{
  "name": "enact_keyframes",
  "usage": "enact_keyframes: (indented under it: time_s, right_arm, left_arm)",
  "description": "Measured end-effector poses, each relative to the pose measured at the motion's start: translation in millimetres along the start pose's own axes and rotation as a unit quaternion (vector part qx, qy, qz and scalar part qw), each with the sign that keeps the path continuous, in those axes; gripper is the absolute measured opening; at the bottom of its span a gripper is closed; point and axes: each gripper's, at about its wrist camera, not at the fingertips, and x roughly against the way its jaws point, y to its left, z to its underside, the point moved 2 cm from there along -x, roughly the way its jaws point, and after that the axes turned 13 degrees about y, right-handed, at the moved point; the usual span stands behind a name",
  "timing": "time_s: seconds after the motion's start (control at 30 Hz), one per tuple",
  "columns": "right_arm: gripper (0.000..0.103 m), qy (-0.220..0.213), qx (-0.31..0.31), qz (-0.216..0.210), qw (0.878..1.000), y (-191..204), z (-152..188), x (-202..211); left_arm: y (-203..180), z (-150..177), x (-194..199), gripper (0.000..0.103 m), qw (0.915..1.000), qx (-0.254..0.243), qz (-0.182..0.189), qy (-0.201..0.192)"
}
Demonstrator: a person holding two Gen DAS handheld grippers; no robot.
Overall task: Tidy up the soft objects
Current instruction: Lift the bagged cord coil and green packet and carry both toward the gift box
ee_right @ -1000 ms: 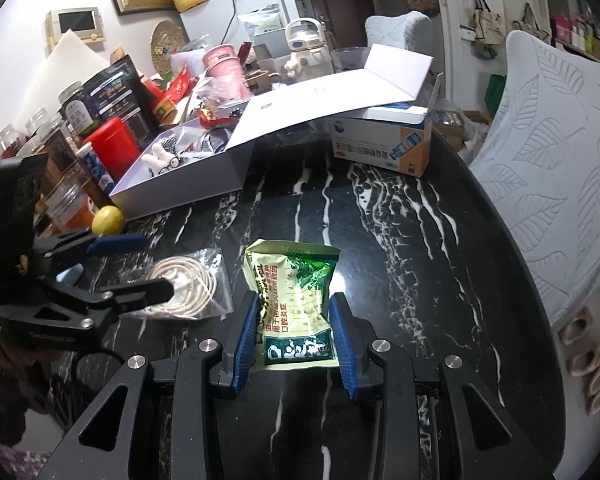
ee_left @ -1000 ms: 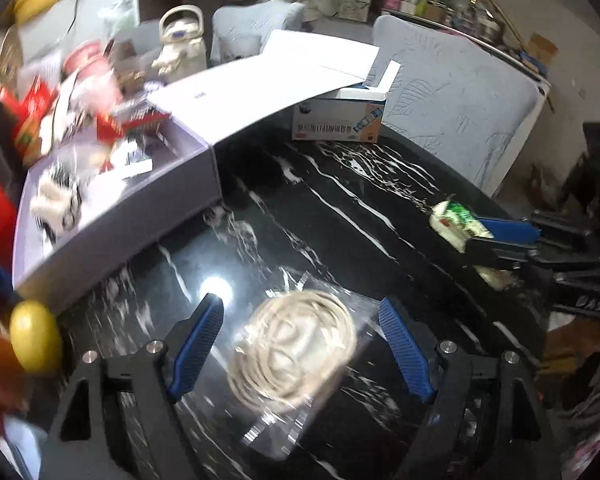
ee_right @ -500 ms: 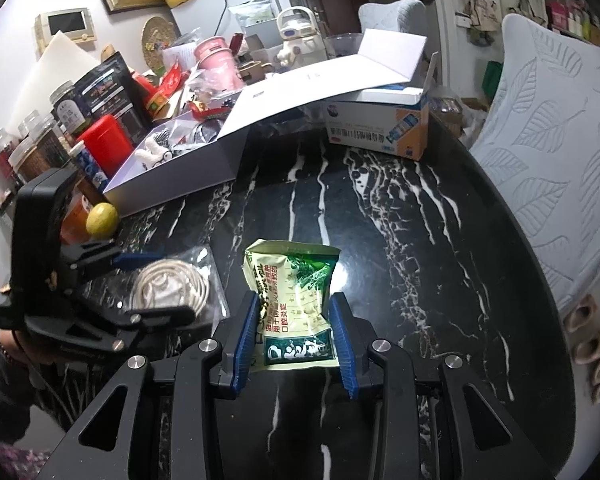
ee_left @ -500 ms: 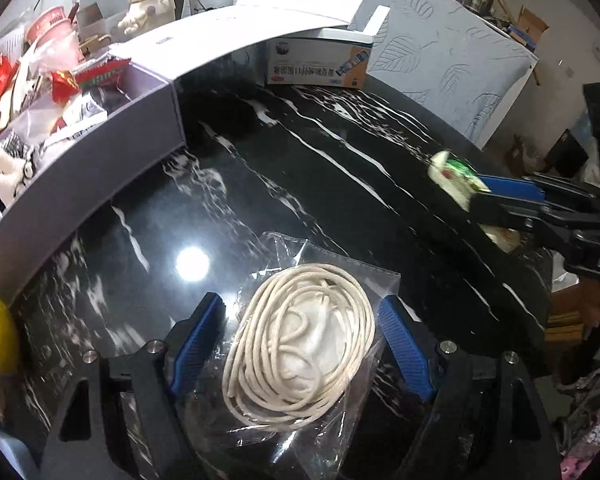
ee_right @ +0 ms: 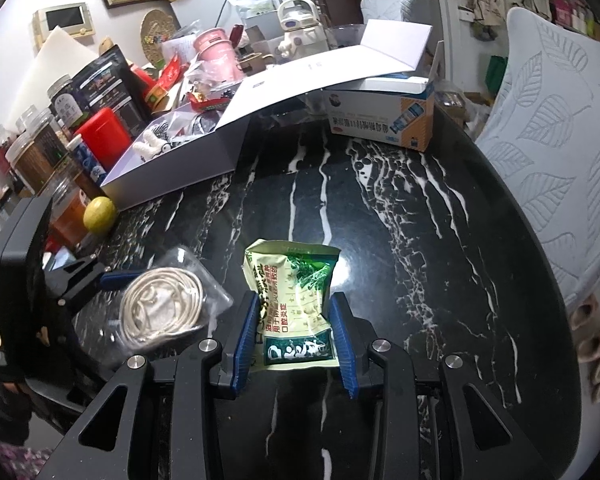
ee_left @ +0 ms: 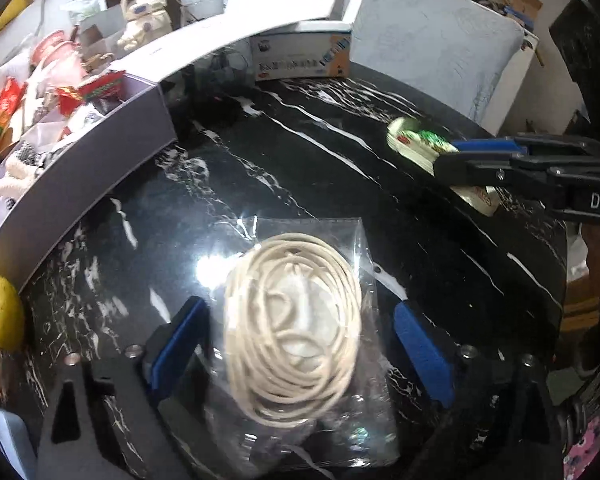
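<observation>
A clear plastic bag with a coil of cream cord [ee_left: 296,332] lies on the black marble table [ee_left: 300,152]. My left gripper [ee_left: 300,340] is open, its blue pads on either side of the bag without pressing it. The bag also shows in the right wrist view [ee_right: 160,308]. My right gripper [ee_right: 296,332] is shut on a green and cream snack packet [ee_right: 292,300], pinching its lower half. The packet also shows in the left wrist view [ee_left: 420,144] at the right. The open grey box [ee_right: 172,172] with soft items stands at the table's far left.
A yellow lemon [ee_right: 99,209] sits beside the grey box corner. A white and blue carton [ee_right: 380,120] stands at the table's back under the box lid. Jars and a red canister [ee_right: 104,136] crowd the left. A pale leaf-patterned chair [ee_right: 560,152] stands at the right.
My left gripper has moved forward so the cord bag sits deeper between its open pads. My right gripper keeps its hold on the packet, barely shifted.
</observation>
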Motion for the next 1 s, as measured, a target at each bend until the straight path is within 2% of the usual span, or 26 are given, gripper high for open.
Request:
enact_keyframes:
  time_s: [0.03,0.23,0.63,1.0]
  right_arm:
    - [0.035,0.0,0.0,0.0,1.0,0,0,0]
    - [0.035,-0.001,0.0,0.002,1.0,0,2,1]
    - [0.035,0.003,0.026,-0.007,1.0,19,7,0]
    - [0.035,-0.002,0.063,-0.042,0.997,59,8,-4]
  left_arm:
    - [1,0,2,0.072,1.0,0.006,-0.003,-0.007]
    - [8,3,10,0.052,0.9989,0.043,0.003,-0.018]
    - [21,19,26,0.051,0.9894,0.138,0.039,-0.023]
    - [31,43,67,0.051,0.9816,0.177,0.008,-0.07]
